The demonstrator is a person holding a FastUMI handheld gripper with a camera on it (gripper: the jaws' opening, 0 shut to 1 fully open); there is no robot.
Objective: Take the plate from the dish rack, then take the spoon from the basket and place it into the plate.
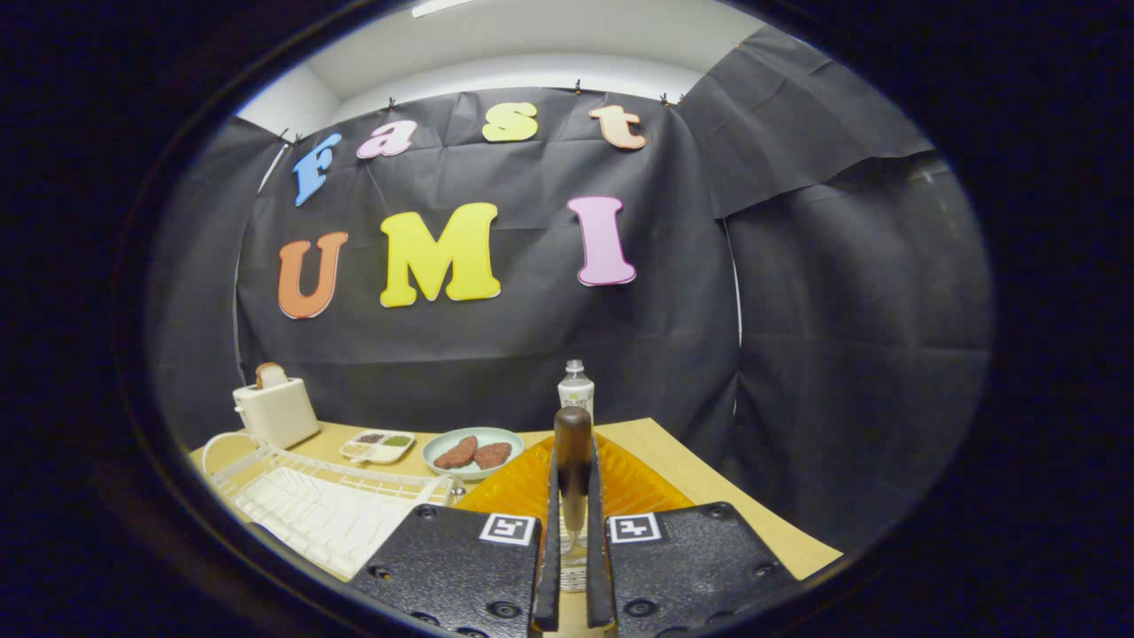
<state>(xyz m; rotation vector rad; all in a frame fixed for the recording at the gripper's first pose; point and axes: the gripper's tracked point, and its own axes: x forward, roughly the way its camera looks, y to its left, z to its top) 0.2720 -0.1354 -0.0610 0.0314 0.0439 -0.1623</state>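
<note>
My gripper (573,483) is shut on the spoon (572,439), and both fingers press on its sides. The spoon stands upright with its dark brown handle end rising above the fingertips, while its paler lower part runs down between the fingers. Just beyond the fingers an orange ribbed plate (638,487) lies flat on the wooden table (762,523). Low down between the fingers there is a bit of wire mesh (574,571), which may be the basket. The white dish rack (310,505) stands to the left of the plate with nothing in it.
Beyond the orange plate sit a pale green dish with two brown patties (472,452), a small divided condiment tray (378,445) and a clear bottle (576,388). A white toaster with a slice of bread (275,408) stands at the far left.
</note>
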